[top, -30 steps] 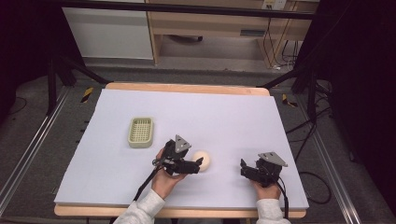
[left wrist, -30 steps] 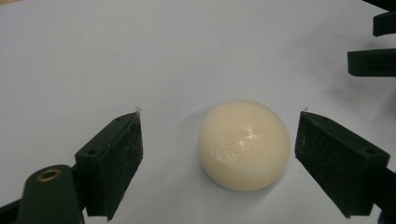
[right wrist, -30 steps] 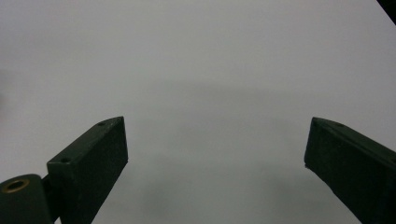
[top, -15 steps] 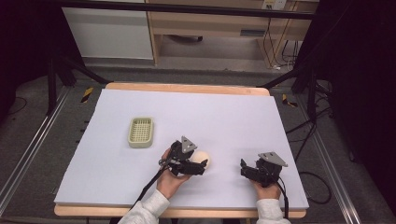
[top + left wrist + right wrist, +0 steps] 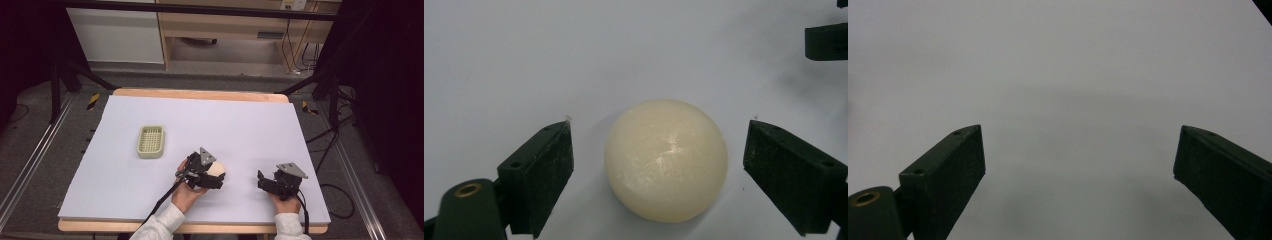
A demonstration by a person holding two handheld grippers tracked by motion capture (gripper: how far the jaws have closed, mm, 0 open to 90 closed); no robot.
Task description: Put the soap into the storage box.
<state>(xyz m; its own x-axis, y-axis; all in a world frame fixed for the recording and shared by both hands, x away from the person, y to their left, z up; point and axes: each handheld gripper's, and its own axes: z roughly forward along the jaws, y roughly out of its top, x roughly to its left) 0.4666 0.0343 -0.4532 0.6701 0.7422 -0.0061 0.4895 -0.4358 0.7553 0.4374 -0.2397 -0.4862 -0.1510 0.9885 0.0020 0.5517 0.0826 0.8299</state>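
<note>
Cream ball [image 5: 666, 159], round with no long axis or facing to tell, lies on the white worktop [image 5: 250, 125] between the left tongs [image 5: 658, 165], jaws apart, not touching it. Right tongs [image 5: 261, 178] gape over bare worktop. Green basket [image 5: 151, 141] sits well apart.

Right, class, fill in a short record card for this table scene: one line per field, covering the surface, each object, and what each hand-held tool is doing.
surface: pale lilac sheet over a wooden-edged table
object 1: cream, glossy round ball, resting on the sheet
object 2: pale green rectangular mesh basket, apart from the ball, farther from the person and on their left
left tool: open, jaws either side of the ball, gaps showing on both sides
right tool: open, holding nothing, over bare sheet
</note>
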